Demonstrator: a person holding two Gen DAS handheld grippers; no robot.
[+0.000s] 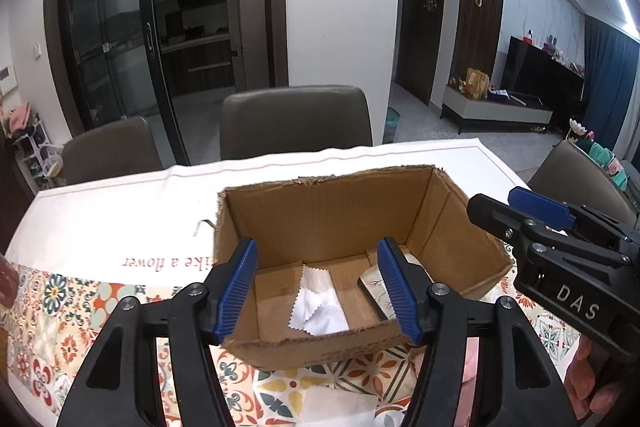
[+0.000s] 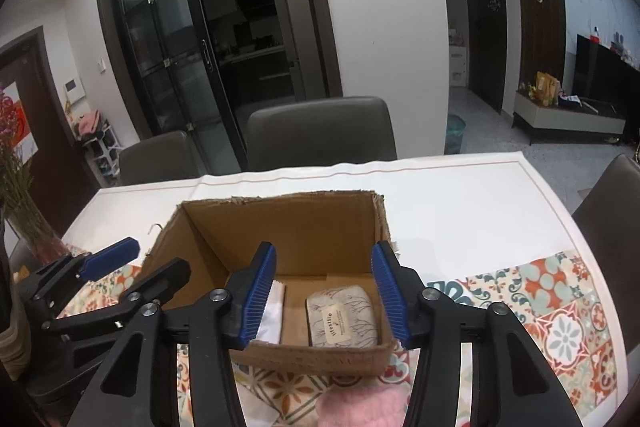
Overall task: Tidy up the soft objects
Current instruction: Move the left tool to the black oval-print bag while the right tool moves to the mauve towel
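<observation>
An open cardboard box (image 1: 332,223) is seen on the tabletop (image 1: 112,219), which is covered by a white cloth and a patterned tile-print cloth (image 2: 560,311). Inside the box, a white cloth with a zigzag edge (image 1: 316,303) is laid flat on the left of the floor, and a grey patterned pack with a label (image 2: 342,315) is laid to its right, a bare strip of cardboard between them. The left tongs (image 1: 316,291) are held partly open above the near wall of the box, with nothing gripped. The right tongs (image 2: 324,295) are likewise parted and empty. Something pink and fuzzy (image 2: 360,407) is seen in front of the box
</observation>
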